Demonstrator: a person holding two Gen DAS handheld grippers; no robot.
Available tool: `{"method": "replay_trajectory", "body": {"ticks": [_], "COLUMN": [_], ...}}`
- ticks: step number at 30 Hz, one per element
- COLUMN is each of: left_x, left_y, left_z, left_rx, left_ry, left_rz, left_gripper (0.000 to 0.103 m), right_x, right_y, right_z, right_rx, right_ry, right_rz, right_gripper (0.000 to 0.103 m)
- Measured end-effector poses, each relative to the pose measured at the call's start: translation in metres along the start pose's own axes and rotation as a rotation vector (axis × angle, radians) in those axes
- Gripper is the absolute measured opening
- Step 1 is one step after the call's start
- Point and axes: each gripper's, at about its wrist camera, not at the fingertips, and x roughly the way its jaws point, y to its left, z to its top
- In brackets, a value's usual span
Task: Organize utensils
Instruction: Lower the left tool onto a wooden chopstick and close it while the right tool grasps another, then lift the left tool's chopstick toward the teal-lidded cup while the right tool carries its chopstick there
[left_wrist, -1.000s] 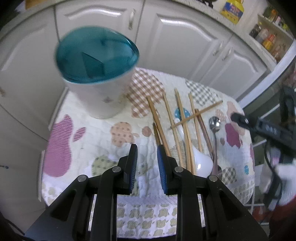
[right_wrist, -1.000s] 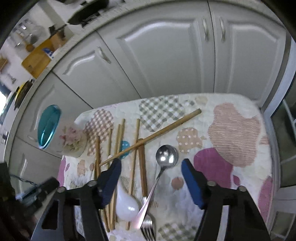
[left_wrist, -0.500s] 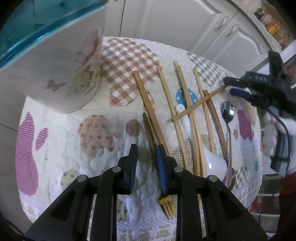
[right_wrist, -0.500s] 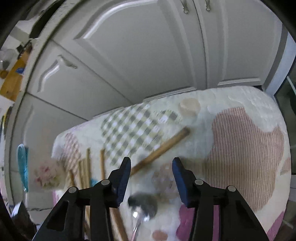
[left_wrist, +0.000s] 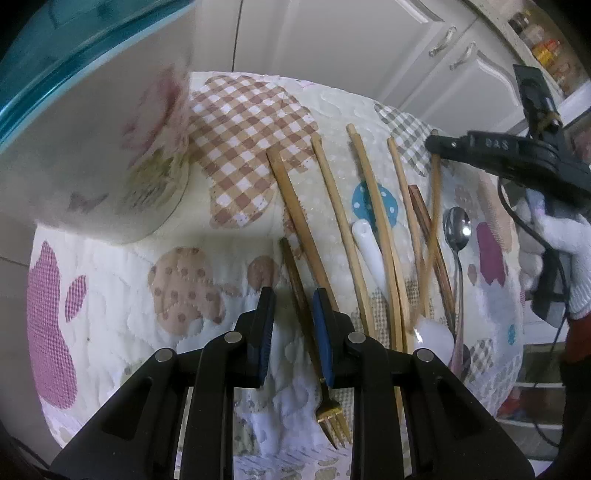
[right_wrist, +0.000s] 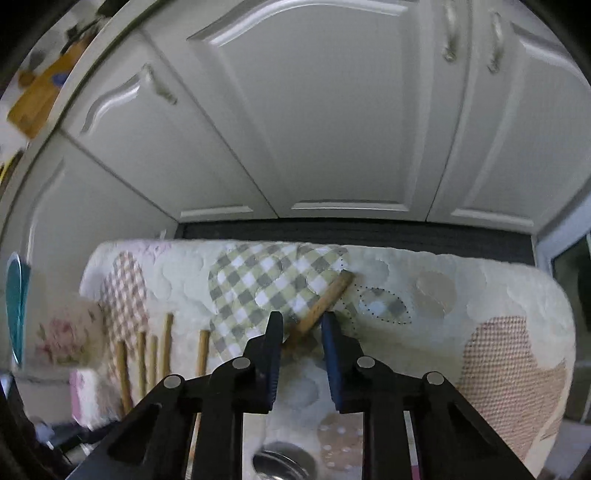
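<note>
**Both grippers down over the utensil spread**

Left gripper (left_wrist: 291, 306) pts steeply down, fingers parted w/ the dark fork (left_wrist: 301, 295) handle in the gap, not pinched. Right gripper (right_wrist: 301, 325) fingers have just been closing around the crossed chopstick's (right_wrist: 325, 302) end; contact unclear. Chopsticks, white spoon (left_wrist: 373, 258) & metal spoon (left_wrist: 456, 236) lie on the quilted cloth (left_wrist: 110, 280), right of the floral cup (left_wrist: 96, 147).

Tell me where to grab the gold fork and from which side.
Take the fork by its thin dark handle, mid-length, from straight above, jaws across it. It lies flat on the cloth, so a side approach finds no edge, and a chopstick lies close along its right.
</note>
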Motion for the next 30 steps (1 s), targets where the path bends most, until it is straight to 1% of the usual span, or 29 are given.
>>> {"method": "replay_trajectory", "body": {"ticks": [2,5,6,7,8,11,13,15,17,18,24,26,30], "left_x": [0.003,0.004,0.005,0.005,0.005,0.003,-0.005,-0.017,-0.032,-0.033,-0.078,-0.095,-0.123], "left_y": [-0.003,-0.008,-0.009,-0.009,-0.007,0.003,0.007,0.009,0.011,0.01,0.009,0.013,0.019], "left_z": [0.002,0.006,0.007,0.008,0.008,0.007,0.005,0.001,-0.003,-0.003,-0.014,-0.021,-0.031], "left_rx": [0.013,0.04,0.047,0.053,0.055,0.012,0.005,0.011,0.018,0.022,0.022,0.018,0.007], "left_ry": [0.002,0.0,-0.002,-0.007,-0.015,-0.016,-0.032,-0.056,-0.088,-0.102,-0.199,-0.24,-0.284], "left_rz": [0.014,0.036,0.04,0.049,0.052,0.0,-0.007,-0.01,-0.013,-0.013,-0.041,-0.05,-0.061], "left_gripper": [0.02,0.02,0.018,0.012,0.011,0.009,0.007,0.007,0.006,0.006,0.006,0.006,0.006], "right_x": [-0.001,-0.004,-0.003,-0.002,-0.001,0.001,-0.004,-0.016,-0.033,-0.042,-0.097,-0.112,-0.142], "right_y": [-0.002,-0.012,-0.018,-0.021,-0.02,-0.008,-0.006,-0.004,-0.001,0.002,0.019,0.025,0.042], "right_z": [-0.002,-0.003,-0.002,-0.001,-0.001,0.0,-0.004,-0.007,-0.01,-0.013,-0.031,-0.038,-0.048], "right_rx": [-0.021,0.016,0.046,0.072,0.078,0.031,0.039,0.042,0.047,0.044,-0.015,-0.038,-0.087], "right_ry": [0.016,0.038,0.043,0.038,0.033,0.021,0.022,-0.006,-0.034,-0.049,-0.112,-0.131,-0.168], "right_rz": [0.01,0.037,0.049,0.061,0.065,0.061,0.11,0.128,0.17,0.19,0.251,0.258,0.275], "right_gripper": [0.02,0.02,0.02,0.02,0.02,0.017,0.014,0.01,0.008,0.007,0.007,0.007,0.007]}}
